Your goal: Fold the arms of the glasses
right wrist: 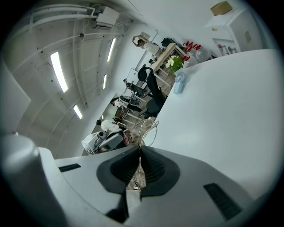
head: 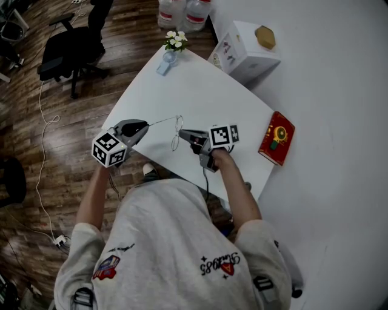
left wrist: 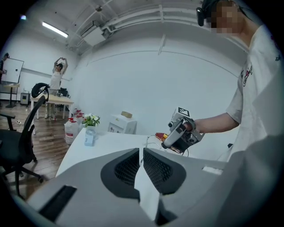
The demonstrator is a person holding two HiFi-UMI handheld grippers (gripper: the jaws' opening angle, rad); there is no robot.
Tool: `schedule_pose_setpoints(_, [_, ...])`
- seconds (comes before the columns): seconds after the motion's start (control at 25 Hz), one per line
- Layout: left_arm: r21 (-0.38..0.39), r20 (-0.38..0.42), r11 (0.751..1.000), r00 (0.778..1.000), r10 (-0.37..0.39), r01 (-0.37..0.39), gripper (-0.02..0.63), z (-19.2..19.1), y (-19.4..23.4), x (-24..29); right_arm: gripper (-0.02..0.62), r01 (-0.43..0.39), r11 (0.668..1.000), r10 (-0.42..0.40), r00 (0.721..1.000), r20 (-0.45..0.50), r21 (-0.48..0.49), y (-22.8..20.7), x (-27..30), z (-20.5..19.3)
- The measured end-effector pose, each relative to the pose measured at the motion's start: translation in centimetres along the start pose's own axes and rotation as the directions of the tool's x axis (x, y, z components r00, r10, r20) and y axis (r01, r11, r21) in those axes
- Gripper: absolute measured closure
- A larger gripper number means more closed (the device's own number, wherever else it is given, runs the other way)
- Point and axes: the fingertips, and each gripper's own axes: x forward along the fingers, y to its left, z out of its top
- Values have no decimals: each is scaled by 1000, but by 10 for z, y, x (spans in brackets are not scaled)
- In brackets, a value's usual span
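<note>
Above the table (head: 206, 85), the right tongs (head: 182, 133) clench the wire glasses (head: 178, 124) by the frame. The left tongs (head: 147, 125) pinch one thin arm's tip, which is barely visible between them.

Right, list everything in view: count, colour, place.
table: one, white, under both grippers
glasses: one pair, thin wire, over the table's near edge, between the grippers
flowers: one bunch, white, in a pale blue vase at the table's far corner
box: one, white, beyond the table's far edge
tan object: one, on top of the box
book: one, red, by the table's right edge
water bottles: at least two, clear, beyond the table
office chair: one, black, on the wooden floor at left
left gripper: grey, jaws closed on a glasses arm
right gripper: grey, jaws closed on the frame
</note>
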Motion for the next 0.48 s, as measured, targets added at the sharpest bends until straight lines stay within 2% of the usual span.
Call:
schedule_pose_setpoints(0.24, [60,-25,998,1000,17,-15,594,-9,-13,9,578,-6,1000,6,999,44,16,0,4,10])
schedule_pose_setpoints(0.48, [54,-1,998,999,43,-43,597,-7,-21,11,580,-2,1000,-1,997,82,29,2,6,18])
